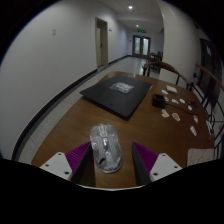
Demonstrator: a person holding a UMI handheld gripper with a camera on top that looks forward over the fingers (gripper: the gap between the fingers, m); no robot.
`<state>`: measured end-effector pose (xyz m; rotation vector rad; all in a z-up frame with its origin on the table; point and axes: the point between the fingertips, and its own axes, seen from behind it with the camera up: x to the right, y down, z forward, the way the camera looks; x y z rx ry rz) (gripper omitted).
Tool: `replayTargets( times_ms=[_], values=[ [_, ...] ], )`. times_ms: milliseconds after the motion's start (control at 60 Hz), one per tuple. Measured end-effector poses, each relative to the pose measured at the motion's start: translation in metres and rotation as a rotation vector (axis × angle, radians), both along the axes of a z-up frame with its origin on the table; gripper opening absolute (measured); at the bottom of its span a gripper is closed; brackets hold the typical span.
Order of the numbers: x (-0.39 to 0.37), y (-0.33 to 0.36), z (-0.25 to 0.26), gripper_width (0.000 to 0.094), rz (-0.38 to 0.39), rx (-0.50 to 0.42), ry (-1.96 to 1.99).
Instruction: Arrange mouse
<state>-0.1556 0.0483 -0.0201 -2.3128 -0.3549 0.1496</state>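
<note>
Gripper view: mouse (105,147) between spread tongs (106,160), its near end hidden.

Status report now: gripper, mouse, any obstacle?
Gripper open. Mouse on the wooden table, between the fingers, gaps at both sides. Black mat beyond it, apart. Nothing blocking.

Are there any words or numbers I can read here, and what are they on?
None can be read.
The green sign high up at the far end of the corridor: too small and blurred to read.
The white patch on the black mat: too small to tell whether it is writing.
The mouse between the open tool's fingers: no readable marking.
</note>
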Motion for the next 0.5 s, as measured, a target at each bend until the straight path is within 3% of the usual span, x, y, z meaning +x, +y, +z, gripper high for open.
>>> replayTargets(
  times_ms=[100,167,283,350,500],
  values=[
    [0.001,0.023,0.0,0.0763,-0.006,-0.001,0.005],
    [0.004,0.028,0.0,0.0538,-0.023,0.004,0.002],
    [0.005,0.027,0.001,0.0391,-0.025,0.0,0.026],
    [0.009,0.019,0.016,0.0344,-0.003,0.023,0.046],
    [0.071,-0.007,0.141,0.0339,-0.022,0.244,0.143]
  ],
)
